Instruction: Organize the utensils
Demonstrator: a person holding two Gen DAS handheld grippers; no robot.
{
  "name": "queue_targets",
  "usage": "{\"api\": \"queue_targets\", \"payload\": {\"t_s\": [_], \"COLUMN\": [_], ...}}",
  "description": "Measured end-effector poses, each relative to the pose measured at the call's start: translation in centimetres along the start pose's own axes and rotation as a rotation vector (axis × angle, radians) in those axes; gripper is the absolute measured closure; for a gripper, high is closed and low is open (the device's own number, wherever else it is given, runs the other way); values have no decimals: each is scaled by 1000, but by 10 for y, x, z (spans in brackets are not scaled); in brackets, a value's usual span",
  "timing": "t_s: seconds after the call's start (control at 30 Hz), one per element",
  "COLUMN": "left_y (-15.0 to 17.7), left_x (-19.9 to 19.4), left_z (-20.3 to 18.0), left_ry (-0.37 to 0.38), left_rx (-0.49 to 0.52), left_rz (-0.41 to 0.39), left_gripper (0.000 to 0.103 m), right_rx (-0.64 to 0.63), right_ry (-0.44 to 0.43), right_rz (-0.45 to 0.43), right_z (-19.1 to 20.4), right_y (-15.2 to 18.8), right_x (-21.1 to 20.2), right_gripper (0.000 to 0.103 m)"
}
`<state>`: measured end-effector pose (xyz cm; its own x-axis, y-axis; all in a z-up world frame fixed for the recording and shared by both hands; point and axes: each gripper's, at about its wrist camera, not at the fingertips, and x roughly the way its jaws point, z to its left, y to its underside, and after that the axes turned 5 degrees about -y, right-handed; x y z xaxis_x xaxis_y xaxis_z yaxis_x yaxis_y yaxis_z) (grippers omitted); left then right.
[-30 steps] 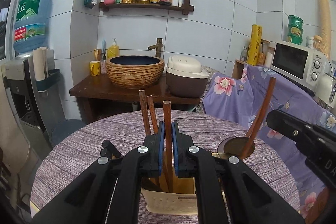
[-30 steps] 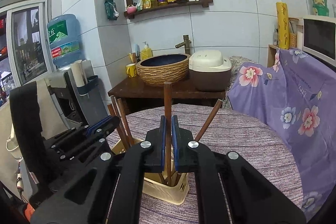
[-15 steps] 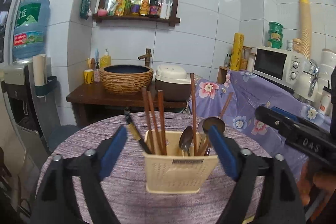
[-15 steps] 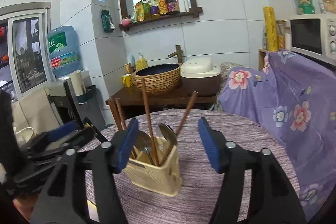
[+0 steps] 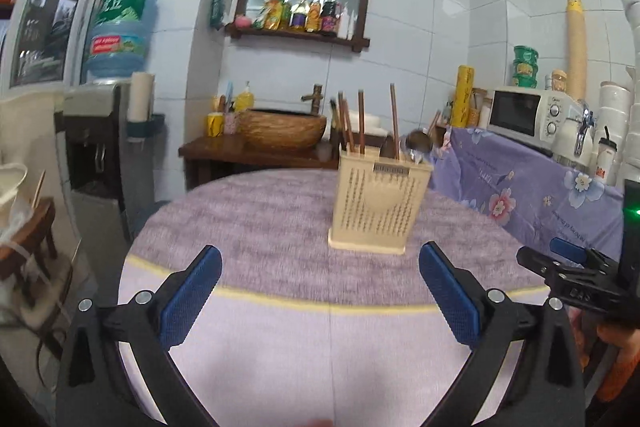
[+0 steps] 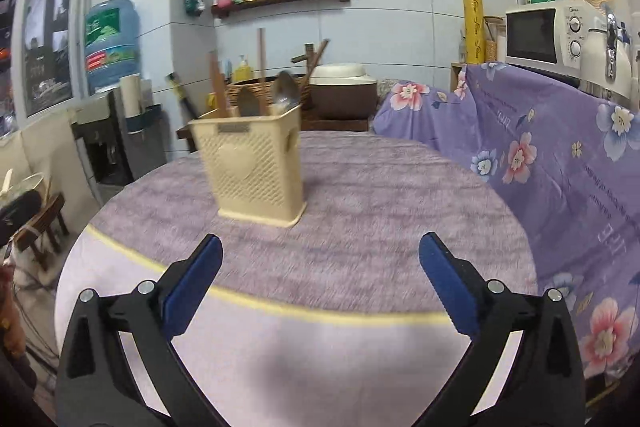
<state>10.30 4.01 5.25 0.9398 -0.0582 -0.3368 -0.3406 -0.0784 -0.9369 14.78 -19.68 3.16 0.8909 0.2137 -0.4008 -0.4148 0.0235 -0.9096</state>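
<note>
Left gripper (image 5: pixel 320 263): jaws just opened wide, nothing between them
Right gripper (image 6: pixel 320 255): the same; empty
Holder (image 5: pixel 380 205): upright on table (image 5: pixel 260 227), chopsticks (image 5: pixel 361 121) and spoons (image 6: pixel 286 91) inside; a careless sweep could topple it

The cream perforated plastic utensil holder (image 5: pixel 380 207) hides the lower ends of its brown wooden chopsticks (image 5: pixel 361 121). At three o'clock, the frame's edge cuts off the right hand-held gripper (image 5: pixel 576 277). Motion blurs the metal spoons (image 6: pixel 286 89).

One utensil holder (image 5: pixel 378 211), four chopsticks (image 5: pixel 361 121), two spoons (image 6: pixel 286 91)
</note>
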Motion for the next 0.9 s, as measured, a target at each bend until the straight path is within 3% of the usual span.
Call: {"api": "queue_targets", "payload": {"t_s": [0.07, 0.2, 0.3, 0.43, 0.9], "left_y": [17, 37, 47, 56, 62], "left_x": [-12, -43, -62, -75, -90], "left_z": [0, 1, -1, 0, -1], "left_ry": [-13, -58, -75, -81, -78], "left_rx": [-1, -11, 17, 39, 45], "left_rz": [13, -33, -72, -61, -81], "left_gripper": [5, 5, 5, 5, 5], "right_rx": [-37, -91, -118, -137, -93], "right_ry": [-6, -48, -43, -55, -68], "right_rz": [-16, -80, -130, -162, -187], "right_z": [20, 54, 68, 76, 67], "right_y": [18, 48, 58, 65, 60], "right_x": [-19, -64, -91, -114, -126], "right_gripper": [6, 6, 6, 6, 6]}}
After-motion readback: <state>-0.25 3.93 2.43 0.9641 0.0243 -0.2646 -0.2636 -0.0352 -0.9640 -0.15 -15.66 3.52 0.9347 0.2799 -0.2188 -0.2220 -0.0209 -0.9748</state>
